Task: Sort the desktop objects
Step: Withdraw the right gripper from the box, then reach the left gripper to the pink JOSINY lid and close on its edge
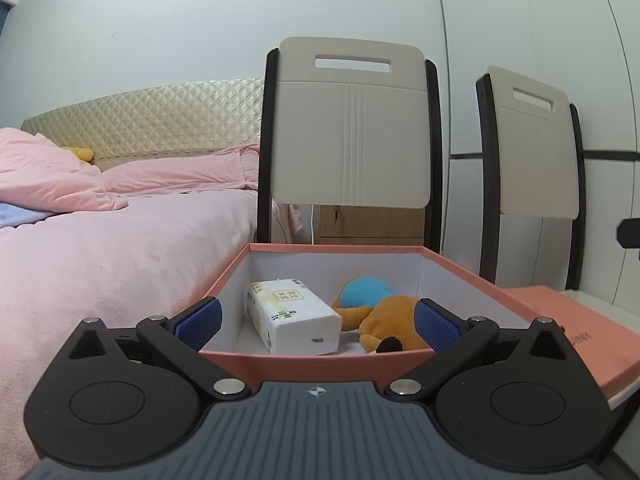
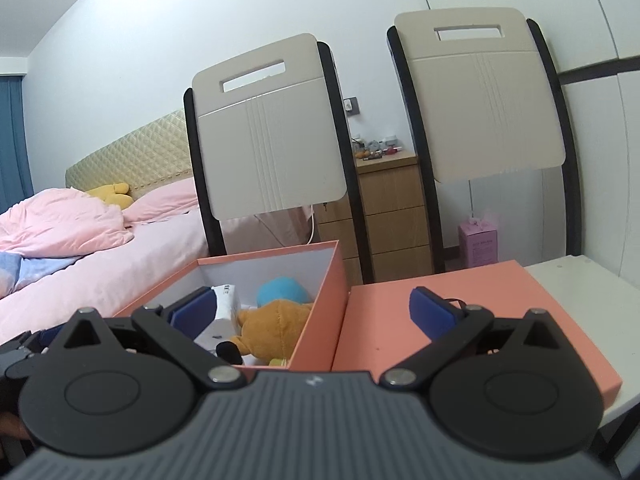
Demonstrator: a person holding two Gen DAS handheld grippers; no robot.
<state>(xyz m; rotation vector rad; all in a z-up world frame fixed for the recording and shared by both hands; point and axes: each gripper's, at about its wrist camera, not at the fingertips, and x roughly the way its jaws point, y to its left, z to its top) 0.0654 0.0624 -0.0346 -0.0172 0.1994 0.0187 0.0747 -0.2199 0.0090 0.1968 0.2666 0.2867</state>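
The pink box (image 1: 320, 364) stands open on the desk just ahead of us, and inside it lie a tissue pack (image 1: 292, 316) and a plush toy (image 1: 384, 316), orange with a blue part behind, the two touching or nearly so near the front wall; in the right wrist view the same plush toy (image 2: 276, 328) sits against the box's right wall (image 2: 324, 312) with the tissue pack (image 2: 224, 312) to its left. Just beside the box on the right lies its flat pink lid (image 2: 440, 320), resting on the white desk (image 2: 576, 292), which shows bare at the far right; we judge that the sorting is largely done and the lid is the piece left to deal with. The lid looks to us like light, stiff cardboard, smooth enough to slip, so we would pinch it at an edge that overhangs or lifts, not press on its broad face; the plush would squash and grip easily, the tissue pack would give under a firm squeeze. Our left gripper (image 1: 318, 324) hangs over the box's near rim with fingers spread wide and nothing between them; our right gripper (image 2: 312, 312) is likewise wide apart and empty, straddling the seam between box and lid. Beyond stand two chair backs (image 1: 352, 120), a bed with pink bedding (image 1: 120, 248), and a wooden drawer unit (image 2: 392, 216).
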